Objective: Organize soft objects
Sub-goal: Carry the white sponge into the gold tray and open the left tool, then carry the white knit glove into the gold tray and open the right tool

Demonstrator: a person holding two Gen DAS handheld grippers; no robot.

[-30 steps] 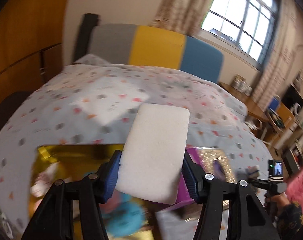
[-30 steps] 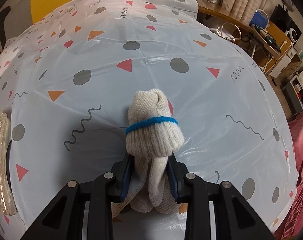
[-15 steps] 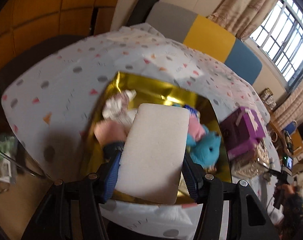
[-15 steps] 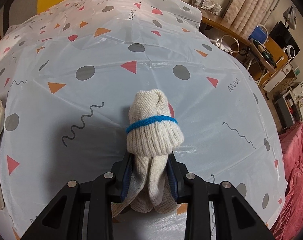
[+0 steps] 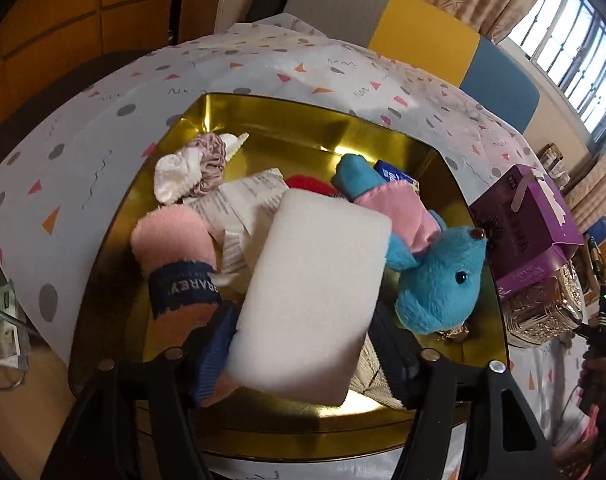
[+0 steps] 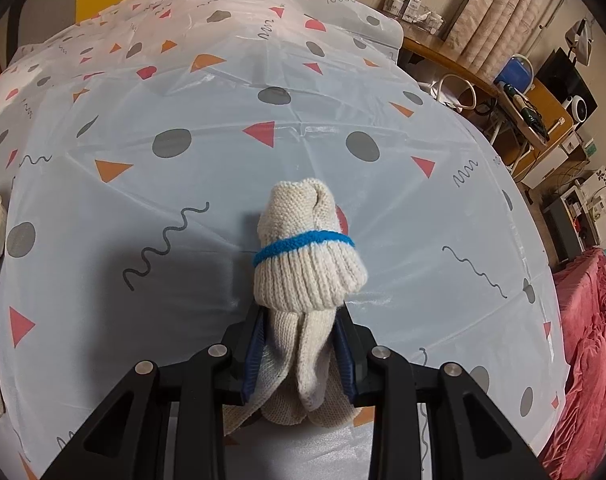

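My left gripper (image 5: 303,344) is shut on a white foam sponge (image 5: 311,300) and holds it above a gold tray (image 5: 287,124). The tray holds a blue plush toy (image 5: 443,276), a pink sock roll (image 5: 175,248), a white and mauve cloth bundle (image 5: 191,168) and a printed packet (image 5: 239,208). My right gripper (image 6: 301,356) is shut on a cream knitted glove bundle with a blue band (image 6: 307,256), just above the patterned sheet (image 6: 183,92).
A purple box (image 5: 523,220) and a shiny embossed container (image 5: 543,312) stand right of the tray. The bed's padded headboard (image 5: 423,36) is behind. A desk with clutter (image 6: 523,96) and a red blanket (image 6: 591,340) lie to the right of the bed.
My left gripper has tilted down and moved in over the gold tray with the sponge. My right gripper holds the glove bundle and has shifted only slightly.
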